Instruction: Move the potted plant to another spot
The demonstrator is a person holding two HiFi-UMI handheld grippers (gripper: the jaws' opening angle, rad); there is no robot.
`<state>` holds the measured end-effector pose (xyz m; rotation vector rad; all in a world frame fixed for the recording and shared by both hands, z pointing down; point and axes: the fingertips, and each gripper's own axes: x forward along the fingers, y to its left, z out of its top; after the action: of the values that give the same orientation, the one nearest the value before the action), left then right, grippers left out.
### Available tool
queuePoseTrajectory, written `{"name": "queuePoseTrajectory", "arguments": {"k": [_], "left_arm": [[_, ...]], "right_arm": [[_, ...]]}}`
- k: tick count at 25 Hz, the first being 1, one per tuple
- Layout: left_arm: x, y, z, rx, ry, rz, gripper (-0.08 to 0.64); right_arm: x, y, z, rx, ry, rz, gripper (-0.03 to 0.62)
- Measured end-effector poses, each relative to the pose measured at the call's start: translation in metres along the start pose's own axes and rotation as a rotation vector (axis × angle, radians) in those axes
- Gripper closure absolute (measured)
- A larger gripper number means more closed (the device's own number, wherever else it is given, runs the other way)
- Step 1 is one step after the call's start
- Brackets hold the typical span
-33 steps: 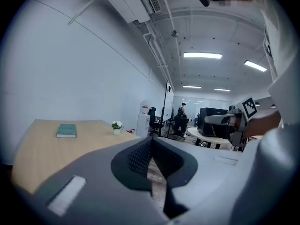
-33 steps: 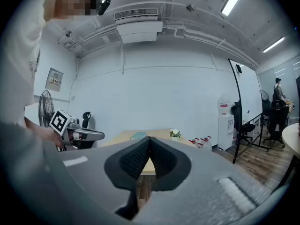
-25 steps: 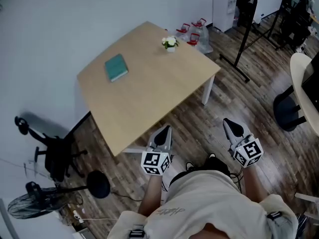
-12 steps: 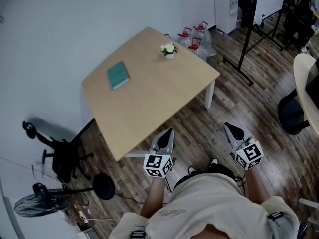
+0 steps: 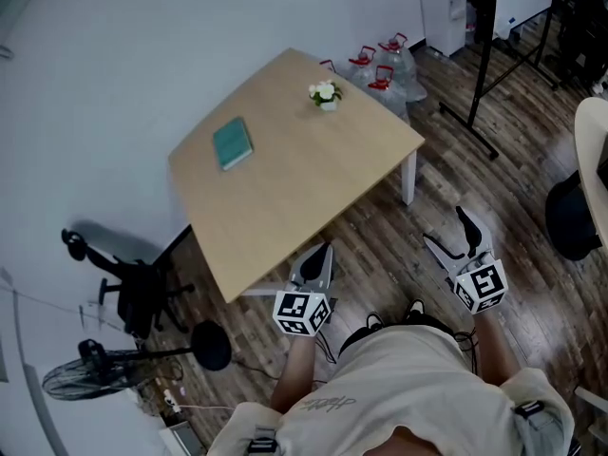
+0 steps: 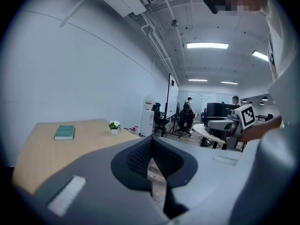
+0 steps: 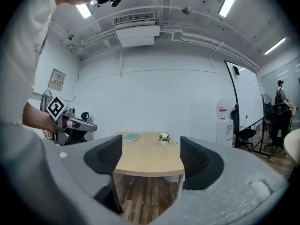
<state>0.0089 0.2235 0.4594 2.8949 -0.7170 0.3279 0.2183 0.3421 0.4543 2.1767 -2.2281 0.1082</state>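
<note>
A small potted plant [image 5: 325, 94] with white flowers in a white pot stands near the far corner of a light wooden table [image 5: 304, 179]; the left gripper view has the potted plant [image 6: 113, 125] too, as does the right gripper view [image 7: 164, 138]. Both grippers hang over the floor in front of the table, far from the plant. My left gripper [image 5: 317, 256] is shut and empty, its pads meeting [image 6: 150, 146]. My right gripper [image 5: 448, 233] stands open with nothing between its pads [image 7: 150, 161]; its jaws have just been opening.
A teal book [image 5: 233, 143] lies on the table's left part. Water jugs [image 5: 380, 65] and a white dispenser [image 5: 445, 8] stand beyond the table. A black stand [image 5: 484, 65] is at the right, an office chair [image 5: 133, 288] and a fan [image 5: 81, 383] at the left.
The right gripper's jaws have gone from shut to open. Both grippers and the whole view have shifted a little against the table.
</note>
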Motion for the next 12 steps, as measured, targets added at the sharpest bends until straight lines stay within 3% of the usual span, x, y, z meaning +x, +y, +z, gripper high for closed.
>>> {"name": "queuePoseTrajectory", "arguments": {"k": [12], "left_arm": [[0.02, -0.034, 0.0, -0.008, 0.039, 0.003, 0.541]], "right_arm": [[-0.016, -0.034, -0.028, 0.079, 0.008, 0.026, 0.189]]}}
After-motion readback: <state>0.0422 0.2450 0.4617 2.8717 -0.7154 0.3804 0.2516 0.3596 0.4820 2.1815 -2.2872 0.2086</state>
